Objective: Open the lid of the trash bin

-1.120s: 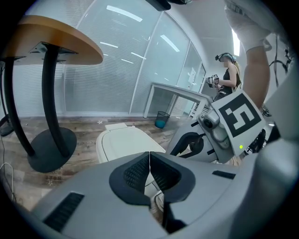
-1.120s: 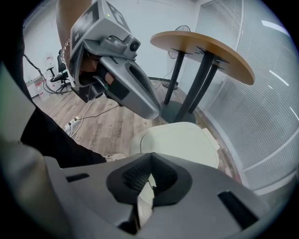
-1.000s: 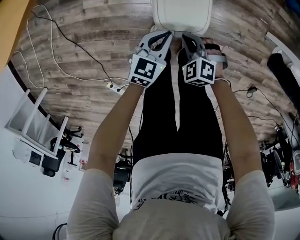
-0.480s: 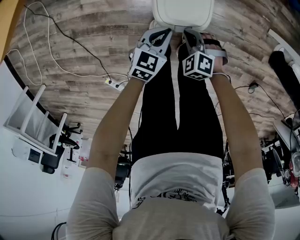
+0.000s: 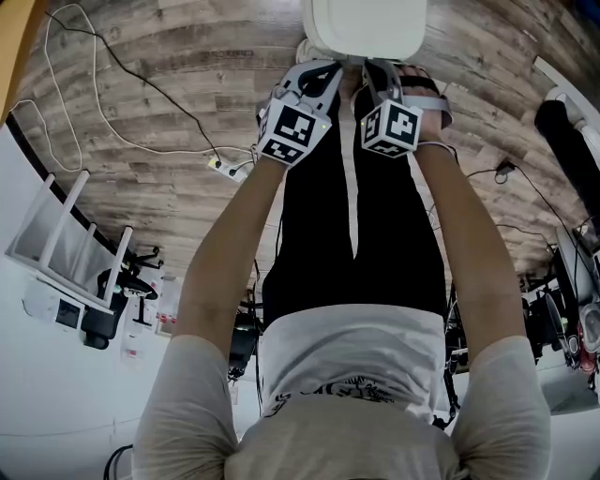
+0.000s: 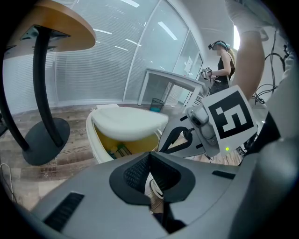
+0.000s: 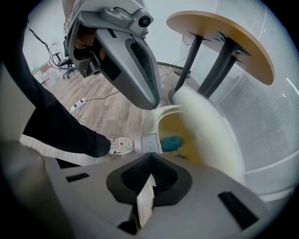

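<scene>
Just changed: your lid [image 6: 128, 122] has swung further up off the trash bin [image 6: 96, 140]; opening looks nearly done.
Left gripper [image 6: 150, 175]: jaws clenched, empty.
Right gripper [image 7: 148, 179]: pinching a paper scrap [image 7: 145, 198].

The trash bin [image 5: 367, 28] runs off the head view's top edge; its lid [image 7: 205, 126] looks blurred.

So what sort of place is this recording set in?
Probably an office or lab: tall glass partition walls with blinds, a round orange-wood tabletop on black legs, and a black wheeled office chair on the wood-look floor.
</scene>
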`<state>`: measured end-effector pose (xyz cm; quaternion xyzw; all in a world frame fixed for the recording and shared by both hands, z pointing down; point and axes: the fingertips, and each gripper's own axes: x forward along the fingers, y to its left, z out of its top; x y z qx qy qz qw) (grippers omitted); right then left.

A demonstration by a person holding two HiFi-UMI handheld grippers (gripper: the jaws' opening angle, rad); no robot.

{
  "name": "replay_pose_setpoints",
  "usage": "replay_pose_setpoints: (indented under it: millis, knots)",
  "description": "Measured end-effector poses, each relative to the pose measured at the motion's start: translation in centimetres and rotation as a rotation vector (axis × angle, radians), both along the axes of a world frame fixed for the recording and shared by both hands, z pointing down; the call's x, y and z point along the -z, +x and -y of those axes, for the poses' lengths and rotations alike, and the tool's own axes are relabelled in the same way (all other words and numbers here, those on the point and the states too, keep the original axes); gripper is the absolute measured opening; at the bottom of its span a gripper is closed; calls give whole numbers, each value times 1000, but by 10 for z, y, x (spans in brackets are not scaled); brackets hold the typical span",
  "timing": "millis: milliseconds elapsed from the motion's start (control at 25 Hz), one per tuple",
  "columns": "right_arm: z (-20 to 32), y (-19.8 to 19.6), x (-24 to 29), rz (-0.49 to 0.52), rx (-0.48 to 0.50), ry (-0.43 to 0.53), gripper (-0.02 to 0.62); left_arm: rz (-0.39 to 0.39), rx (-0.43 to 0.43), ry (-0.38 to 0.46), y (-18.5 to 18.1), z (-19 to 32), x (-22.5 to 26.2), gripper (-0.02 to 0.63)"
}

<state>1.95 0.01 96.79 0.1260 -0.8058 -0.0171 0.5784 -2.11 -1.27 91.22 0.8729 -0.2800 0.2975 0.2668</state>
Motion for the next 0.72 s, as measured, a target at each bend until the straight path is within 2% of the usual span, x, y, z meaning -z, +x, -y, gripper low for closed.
replay_pose_setpoints:
  millis: [240, 720]
  knots:
    - [1, -1, 0, -11, -22, -5, 6, 6, 3, 12, -4, 8, 5, 20]
    - [26, 12, 45, 122, -226, -48, 8, -19, 42, 41, 0, 29, 44, 20]
